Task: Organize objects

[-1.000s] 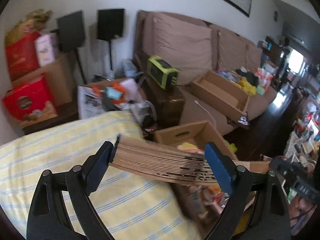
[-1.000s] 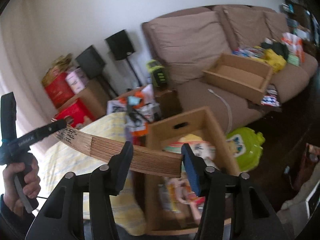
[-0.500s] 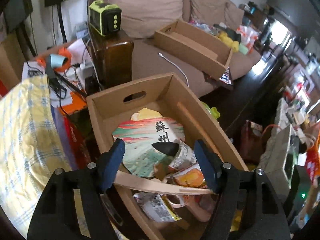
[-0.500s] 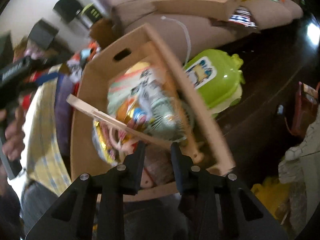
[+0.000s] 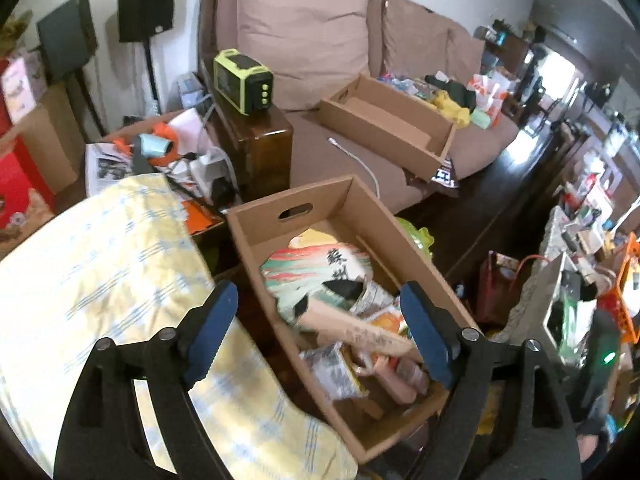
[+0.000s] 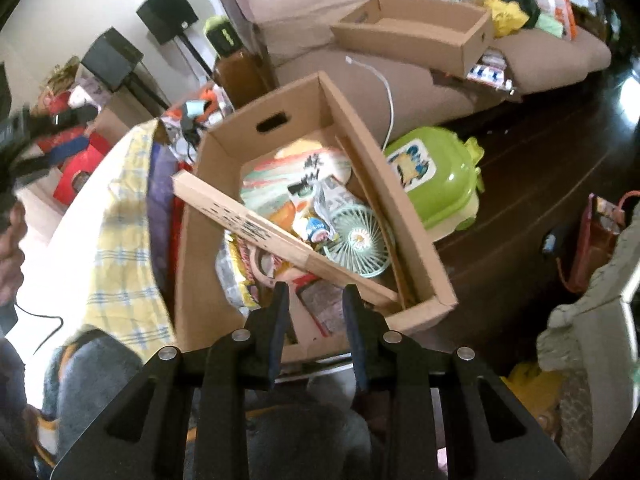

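Note:
A folded wooden fan [image 6: 248,224] lies slantwise in the open cardboard box [image 6: 224,140], its far end propped on the box's left wall. The left wrist view shows the same fan [image 5: 360,332] on top of the clutter in the box [image 5: 288,196]. My left gripper [image 5: 318,296] hovers over the box's near left corner; its jaws are opening, wide apart, and hold nothing. My right gripper [image 6: 314,296] is just short of the fan's near end, jaws a narrow gap apart, pads not pressing on it. A blurred left gripper [image 6: 24,136] shows at the far left.
The box also holds a painted round fan [image 5: 316,268], a mint hand fan [image 6: 360,240] and packets. A yellow checked cloth [image 5: 100,280] lies left of it, a green plastic tub [image 6: 436,176] right. Behind are a brown sofa with a shallow cardboard tray [image 5: 384,120] and a side table [image 5: 256,148].
A second ago both grippers held the fan spread open in the air. It was folded and lowered into the box, and the left gripper has drawn back and widened.

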### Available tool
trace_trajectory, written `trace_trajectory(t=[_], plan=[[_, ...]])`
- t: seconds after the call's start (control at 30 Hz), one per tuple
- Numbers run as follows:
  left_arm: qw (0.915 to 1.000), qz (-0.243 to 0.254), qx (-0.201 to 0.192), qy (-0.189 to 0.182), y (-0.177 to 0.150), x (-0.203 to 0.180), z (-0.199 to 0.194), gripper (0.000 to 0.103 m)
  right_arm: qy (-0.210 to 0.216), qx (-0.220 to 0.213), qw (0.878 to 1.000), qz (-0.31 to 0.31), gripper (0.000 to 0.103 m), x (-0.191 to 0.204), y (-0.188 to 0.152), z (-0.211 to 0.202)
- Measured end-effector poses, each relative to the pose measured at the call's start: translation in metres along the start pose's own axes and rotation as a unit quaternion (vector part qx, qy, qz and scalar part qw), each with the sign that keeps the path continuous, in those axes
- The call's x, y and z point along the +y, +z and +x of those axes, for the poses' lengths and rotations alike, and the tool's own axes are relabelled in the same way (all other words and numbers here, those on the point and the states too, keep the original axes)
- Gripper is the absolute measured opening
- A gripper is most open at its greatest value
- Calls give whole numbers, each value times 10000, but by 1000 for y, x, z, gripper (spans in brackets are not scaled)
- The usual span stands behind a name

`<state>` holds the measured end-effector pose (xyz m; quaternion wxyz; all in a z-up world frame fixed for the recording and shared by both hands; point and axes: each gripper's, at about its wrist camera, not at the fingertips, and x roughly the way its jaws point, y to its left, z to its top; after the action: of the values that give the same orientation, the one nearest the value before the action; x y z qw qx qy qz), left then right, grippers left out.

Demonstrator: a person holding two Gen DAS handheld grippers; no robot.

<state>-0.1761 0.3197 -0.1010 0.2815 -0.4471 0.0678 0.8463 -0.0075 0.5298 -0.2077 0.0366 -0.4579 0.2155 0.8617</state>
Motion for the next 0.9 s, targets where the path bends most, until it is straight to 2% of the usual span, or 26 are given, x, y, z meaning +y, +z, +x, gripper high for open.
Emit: trace_trajectory(t=[0.37, 0.53, 0.63, 0.73, 0.9], plan=[[9992, 78, -323, 212, -37, -16, -98, 84, -221, -700, 9967, -356, 29, 61, 4, -108], [9980, 185, -387, 464, -58, -22, -136, 98, -540, -841, 9927, -677, 34, 93, -4, -143], [9964, 195, -420, 705, -67, -21, -155, 102, -667, -938, 9904, -761, 45, 107, -10, -160], [9965, 328, -448, 630, -74, -24, -165, 103, -537, -968, 9915, -689, 64, 116, -15, -169], [9964, 489, -381, 574, -85, -26, -176, 103, -679, -999, 9910, -586, 71, 131, -20, -175]])
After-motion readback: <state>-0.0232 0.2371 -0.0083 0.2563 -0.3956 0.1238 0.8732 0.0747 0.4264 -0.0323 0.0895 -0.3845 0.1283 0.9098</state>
